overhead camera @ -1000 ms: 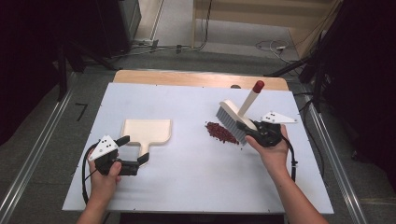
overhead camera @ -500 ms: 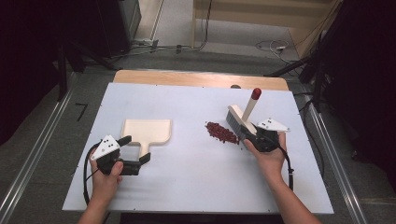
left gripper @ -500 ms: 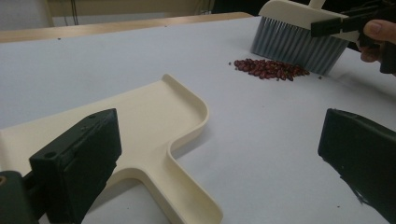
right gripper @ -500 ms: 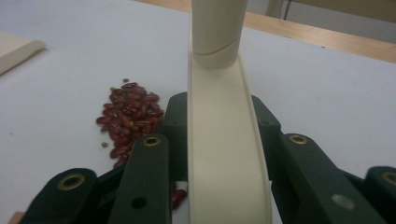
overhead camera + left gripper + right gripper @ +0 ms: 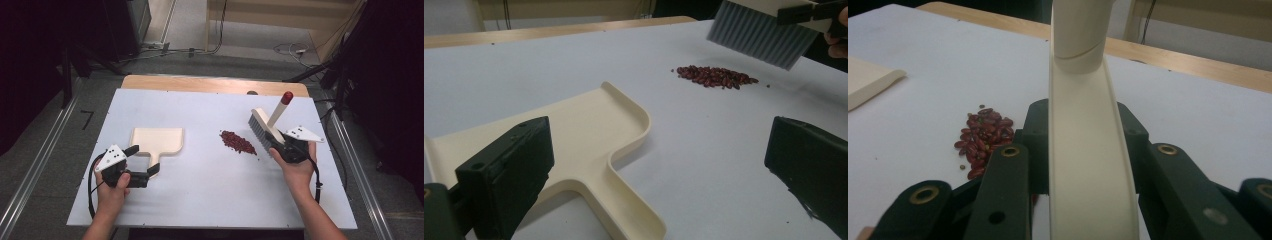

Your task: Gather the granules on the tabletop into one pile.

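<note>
The brush (image 5: pixel 267 125) is clenched by its cream handle in the right tongs (image 5: pixel 283 146), its grey bristles held just beside the heap of red beans (image 5: pixel 238 142) on the white counter (image 5: pixel 210 185). The left tongs (image 5: pixel 141 161) are spread wide, released, astride the handle of the cream dustpan (image 5: pixel 156 140), lying flat well apart from the beans

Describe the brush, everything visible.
The brush is cream, plastic-looking, with a flat head of grey bristles and a long handle ending in a red tip. The right hand-held gripper is shut on its handle. It is tilted, tip up and away, bristles pointing down beside the beans, just right of the pile; contact with the table cannot be told.
</note>
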A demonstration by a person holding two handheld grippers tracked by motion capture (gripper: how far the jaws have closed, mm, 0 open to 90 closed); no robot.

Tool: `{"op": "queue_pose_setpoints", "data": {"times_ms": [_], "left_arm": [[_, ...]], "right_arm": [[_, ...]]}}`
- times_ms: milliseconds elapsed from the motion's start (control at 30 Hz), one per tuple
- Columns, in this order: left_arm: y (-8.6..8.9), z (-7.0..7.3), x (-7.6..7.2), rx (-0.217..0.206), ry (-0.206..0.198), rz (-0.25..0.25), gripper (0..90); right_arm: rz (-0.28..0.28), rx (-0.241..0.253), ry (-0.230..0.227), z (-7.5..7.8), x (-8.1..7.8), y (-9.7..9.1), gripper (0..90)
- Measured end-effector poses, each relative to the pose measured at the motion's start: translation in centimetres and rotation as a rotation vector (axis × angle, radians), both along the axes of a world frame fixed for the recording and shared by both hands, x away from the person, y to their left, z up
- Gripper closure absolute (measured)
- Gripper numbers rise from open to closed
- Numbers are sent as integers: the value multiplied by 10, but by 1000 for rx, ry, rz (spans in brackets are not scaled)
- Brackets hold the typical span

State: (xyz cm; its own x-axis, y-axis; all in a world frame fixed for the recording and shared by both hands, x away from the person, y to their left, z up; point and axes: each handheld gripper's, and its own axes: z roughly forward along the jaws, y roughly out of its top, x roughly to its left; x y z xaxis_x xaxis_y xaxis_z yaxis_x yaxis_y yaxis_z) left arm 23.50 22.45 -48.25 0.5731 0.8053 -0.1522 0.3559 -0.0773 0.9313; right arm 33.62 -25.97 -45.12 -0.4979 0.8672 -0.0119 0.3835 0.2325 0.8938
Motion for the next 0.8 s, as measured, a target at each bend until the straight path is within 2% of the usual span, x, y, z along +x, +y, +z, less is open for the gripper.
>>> {"op": "queue_pose_setpoints", "data": {"times_ms": [267, 567, 667, 800], "left_arm": [[1, 1, -1, -2, -3, 8, 0], [5, 3, -3, -9, -13, 17, 0], [6, 4, -5, -5, -14, 20, 0], [9, 4, -6, -13, -18, 27, 0]], "right_arm": [[-18, 44, 5, 5, -16, -31, 659], [-33, 85, 39, 3, -37, -62, 659], [-38, 120, 62, -1, -48, -70, 659], [-37, 101, 74, -5, -60, -77, 659]]}}
